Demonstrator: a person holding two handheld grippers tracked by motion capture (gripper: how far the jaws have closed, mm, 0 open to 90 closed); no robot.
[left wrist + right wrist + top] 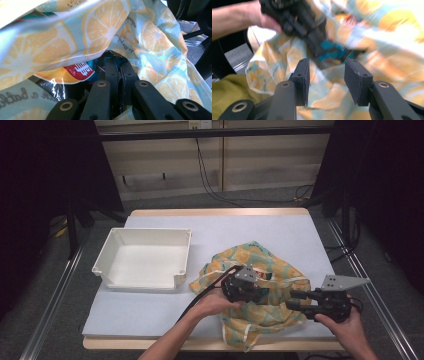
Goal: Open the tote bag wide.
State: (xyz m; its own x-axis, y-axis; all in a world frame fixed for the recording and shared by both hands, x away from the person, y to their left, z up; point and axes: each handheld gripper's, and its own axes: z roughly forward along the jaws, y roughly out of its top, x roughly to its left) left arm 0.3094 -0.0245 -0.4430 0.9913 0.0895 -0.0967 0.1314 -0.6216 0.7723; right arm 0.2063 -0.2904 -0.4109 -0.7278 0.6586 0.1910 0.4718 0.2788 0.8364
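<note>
The bag, printed with orange slices, lies crumpled near the table's front edge, right of the white tray. Reaching into its mouth, the left gripper has its jaws together, pinching what looks like a glossy packet inside. The right gripper sits just right of the bag, its jaws apart with nothing between them. To draw the packet out cleanly, the right should probably re-pinch the rim and hold the mouth wide while the left pulls slowly.
</note>
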